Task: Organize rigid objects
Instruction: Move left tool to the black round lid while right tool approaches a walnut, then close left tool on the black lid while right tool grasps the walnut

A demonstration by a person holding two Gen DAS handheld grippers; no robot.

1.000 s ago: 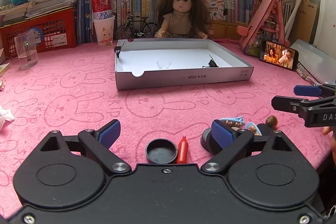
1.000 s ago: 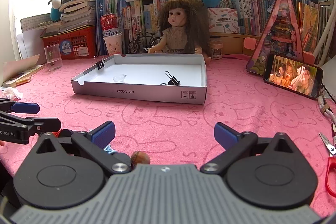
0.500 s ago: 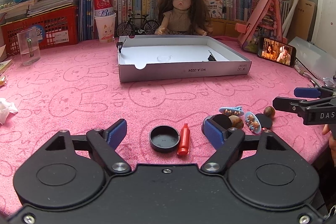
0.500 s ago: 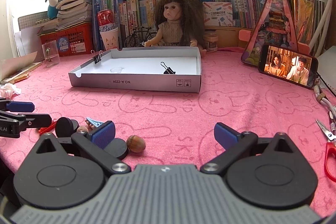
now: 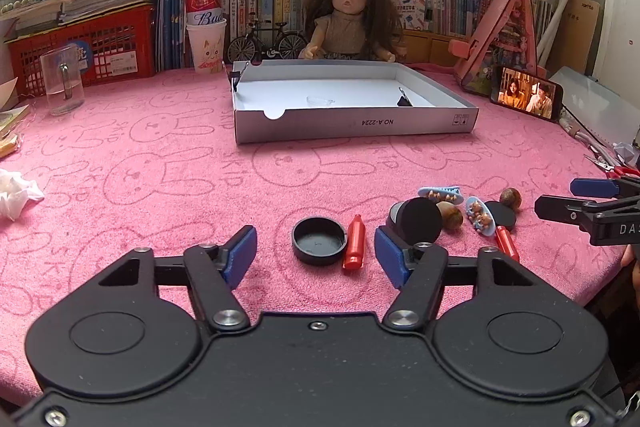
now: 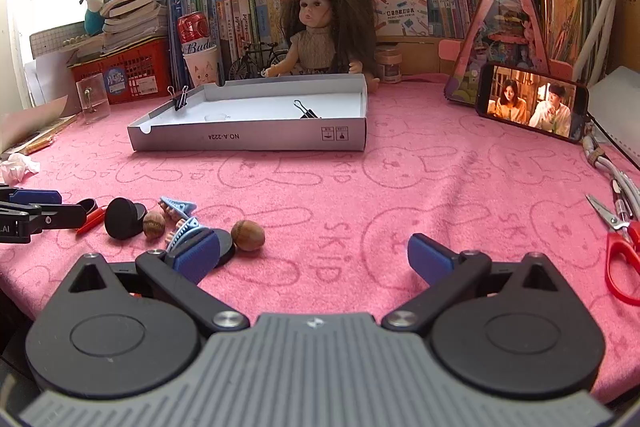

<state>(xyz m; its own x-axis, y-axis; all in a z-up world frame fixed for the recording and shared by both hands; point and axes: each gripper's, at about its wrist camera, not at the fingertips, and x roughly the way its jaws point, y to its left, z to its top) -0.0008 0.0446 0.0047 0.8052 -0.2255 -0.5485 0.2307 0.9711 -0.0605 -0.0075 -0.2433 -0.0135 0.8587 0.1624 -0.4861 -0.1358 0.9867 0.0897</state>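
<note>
A white shallow box lies at the middle back of the pink cloth, with a black binder clip inside and another clipped on its rim. Near the front edge lie small items: a black cap, a red bottle-shaped piece, a black disc, blue hair clips, nuts. My left gripper is open and empty, just behind the cap and red piece. My right gripper is open and empty beside the nut.
A doll, books, a red crate, a cup with a can and a clear beaker line the back. A phone stands at the right, red scissors lie near it. Crumpled tissue lies at the left.
Both grippers have drawn back and risen from the table, so the small items now show in full in front of them. Both stay open.
</note>
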